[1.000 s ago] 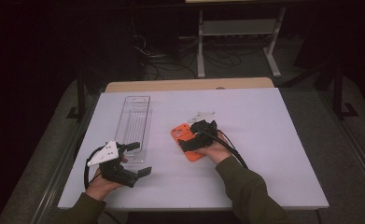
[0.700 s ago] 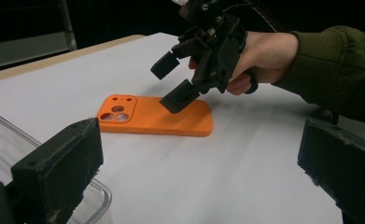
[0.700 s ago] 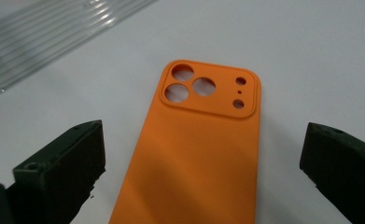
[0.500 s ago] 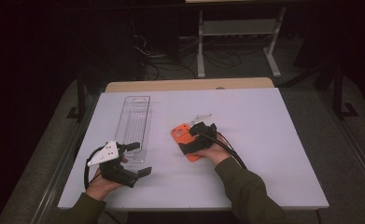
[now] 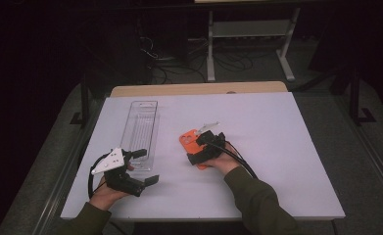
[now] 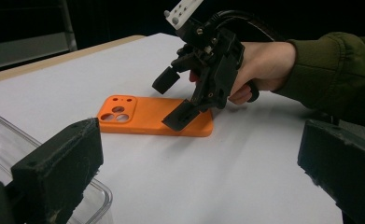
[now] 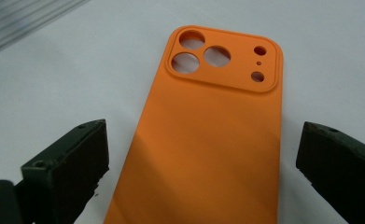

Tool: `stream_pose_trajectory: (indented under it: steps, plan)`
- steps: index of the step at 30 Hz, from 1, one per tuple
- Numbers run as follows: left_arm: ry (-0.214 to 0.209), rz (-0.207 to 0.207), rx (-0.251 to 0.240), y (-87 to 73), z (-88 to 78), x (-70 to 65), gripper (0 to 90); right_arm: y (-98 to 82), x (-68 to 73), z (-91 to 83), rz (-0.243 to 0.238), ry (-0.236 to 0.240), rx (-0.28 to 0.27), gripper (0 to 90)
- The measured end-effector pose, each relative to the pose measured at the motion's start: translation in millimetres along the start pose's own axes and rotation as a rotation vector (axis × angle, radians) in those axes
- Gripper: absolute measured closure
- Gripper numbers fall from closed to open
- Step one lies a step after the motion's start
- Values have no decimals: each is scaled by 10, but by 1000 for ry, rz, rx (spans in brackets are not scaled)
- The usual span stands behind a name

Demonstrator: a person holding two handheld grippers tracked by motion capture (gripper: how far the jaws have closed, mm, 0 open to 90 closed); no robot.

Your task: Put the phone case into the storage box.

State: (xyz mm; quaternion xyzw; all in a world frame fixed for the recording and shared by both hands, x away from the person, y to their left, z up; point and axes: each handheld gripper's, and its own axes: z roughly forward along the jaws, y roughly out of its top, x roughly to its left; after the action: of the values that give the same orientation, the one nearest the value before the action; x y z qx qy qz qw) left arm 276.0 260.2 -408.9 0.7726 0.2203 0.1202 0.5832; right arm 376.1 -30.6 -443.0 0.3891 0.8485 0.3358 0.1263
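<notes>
At mid-worktop (image 5: 277, 147), slightly right of centre, the orange phone case (image 5: 189, 142) lies flat, back up, camera cut-outs toward the far end. Little has changed over the last second: the right gripper (image 5: 209, 138) has stayed over the near end of the case, perhaps edged a touch lower and farther along it. Its jaws stand wide apart, one to each long side of the case; from the left gripper view the right gripper (image 6: 173, 100) has its lower jaw tip on or just above the case's top face, contact not certain. Not yet closed on anything. The left gripper (image 5: 145, 166) has not moved, resting at the near left, jaws also apart and empty, just beside the near end of the clear plastic tray (image 5: 142, 129). My reading: the straddle is set, so the grasp on the case looks imminent, with the tray the likely destination. Case and tray are near but apart.
</notes>
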Motion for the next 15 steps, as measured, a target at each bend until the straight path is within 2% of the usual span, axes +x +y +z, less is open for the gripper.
stream_pose_trajectory:
  steps: [2, 8, 15]
  plan:
    - [-1, -11, -2, -3, 3, -9, 0, -2, -1, 5, -3, -1, 4, 18]
    - [-1, -8, 1, -2, 1, -6, 0, -17, 4, 27, -19, 1, 18, 20]
    - [-1, -9, 2, -2, 1, -7, 0, -28, 12, 43, -16, -10, 37, 36]
